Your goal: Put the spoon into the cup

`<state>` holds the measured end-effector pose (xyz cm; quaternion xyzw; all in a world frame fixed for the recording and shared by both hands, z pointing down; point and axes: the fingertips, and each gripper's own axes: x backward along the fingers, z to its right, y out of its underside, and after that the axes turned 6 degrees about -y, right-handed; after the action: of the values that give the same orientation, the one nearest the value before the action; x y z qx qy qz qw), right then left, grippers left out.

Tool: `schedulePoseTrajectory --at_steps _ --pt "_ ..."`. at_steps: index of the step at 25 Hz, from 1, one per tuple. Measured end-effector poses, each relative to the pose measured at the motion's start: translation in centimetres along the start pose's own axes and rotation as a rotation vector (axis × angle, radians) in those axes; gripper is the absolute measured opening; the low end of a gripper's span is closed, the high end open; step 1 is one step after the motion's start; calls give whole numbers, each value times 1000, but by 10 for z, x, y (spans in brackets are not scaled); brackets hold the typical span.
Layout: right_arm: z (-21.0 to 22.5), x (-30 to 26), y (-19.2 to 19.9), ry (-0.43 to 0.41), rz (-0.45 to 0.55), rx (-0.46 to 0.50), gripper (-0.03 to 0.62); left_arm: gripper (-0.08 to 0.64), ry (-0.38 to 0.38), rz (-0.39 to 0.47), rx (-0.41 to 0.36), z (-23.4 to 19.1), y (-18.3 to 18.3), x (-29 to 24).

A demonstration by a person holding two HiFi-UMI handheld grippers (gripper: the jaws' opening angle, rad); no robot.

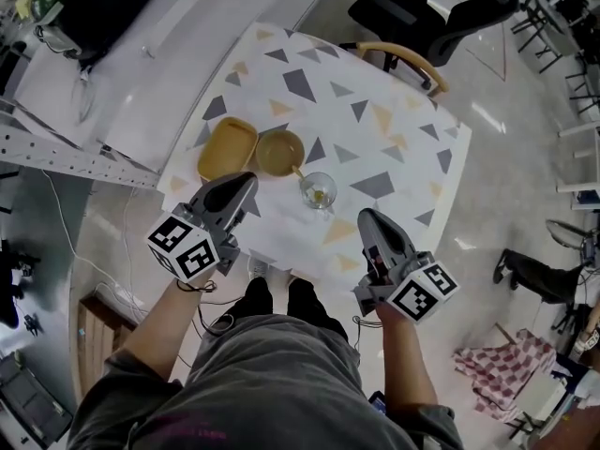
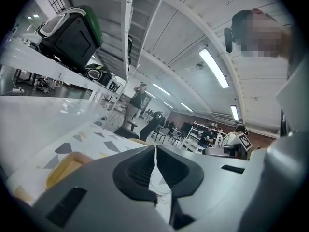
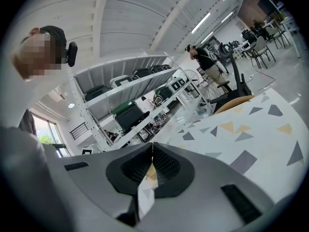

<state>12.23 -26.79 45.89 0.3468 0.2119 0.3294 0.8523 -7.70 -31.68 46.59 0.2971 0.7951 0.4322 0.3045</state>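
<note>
Head view looks down on a table [image 1: 394, 148] covered with a white cloth printed with grey and tan triangles, and a clear glass cup [image 1: 319, 191] stands near its front edge. Just beside the cup, up and to its left, sits a round yellow bowl [image 1: 280, 153]. A slim pale piece that looks like the spoon [image 1: 297, 169] pokes over the bowl's rim toward the cup, so the spoon lies at the bowl, though it is too small to read clearly. Beyond the bowl, farther left of the cup, lies a yellow tray [image 1: 228, 148], touching or nearly touching the bowl. The left gripper [image 1: 247, 182] hovers left of the cup, over the tray's near corner, and the right gripper [image 1: 367, 216] hangs to the cup's right and nearer the person; neither touches the cup. In the left gripper view the left gripper [image 2: 155, 150] has its jaws pressed together along a thin seam with nothing between them. In the right gripper view the right gripper [image 3: 153, 147] has its jaws closed tip to tip in the same way, also empty. Well beyond the cup, past the table's far edge, stands a black office chair [image 1: 441, 12].
</note>
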Motion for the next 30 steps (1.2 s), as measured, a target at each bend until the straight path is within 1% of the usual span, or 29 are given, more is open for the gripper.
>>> schedulePoseTrajectory --at_steps 4,11,15,21,30 --pt "-14 -6 -1 3 15 15 20 21 25 4 -13 1 -7 12" --pt "-33 -11 -1 20 48 38 20 15 86 -5 -60 9 -18 27" --pt "-41 -11 -2 30 60 47 20 15 109 -10 -68 13 -25 34" --pt "-52 -6 -4 50 90 64 20 14 174 -8 -104 25 -32 39" --pt "-71 -1 -6 55 126 85 20 14 225 -5 -113 43 -50 51"
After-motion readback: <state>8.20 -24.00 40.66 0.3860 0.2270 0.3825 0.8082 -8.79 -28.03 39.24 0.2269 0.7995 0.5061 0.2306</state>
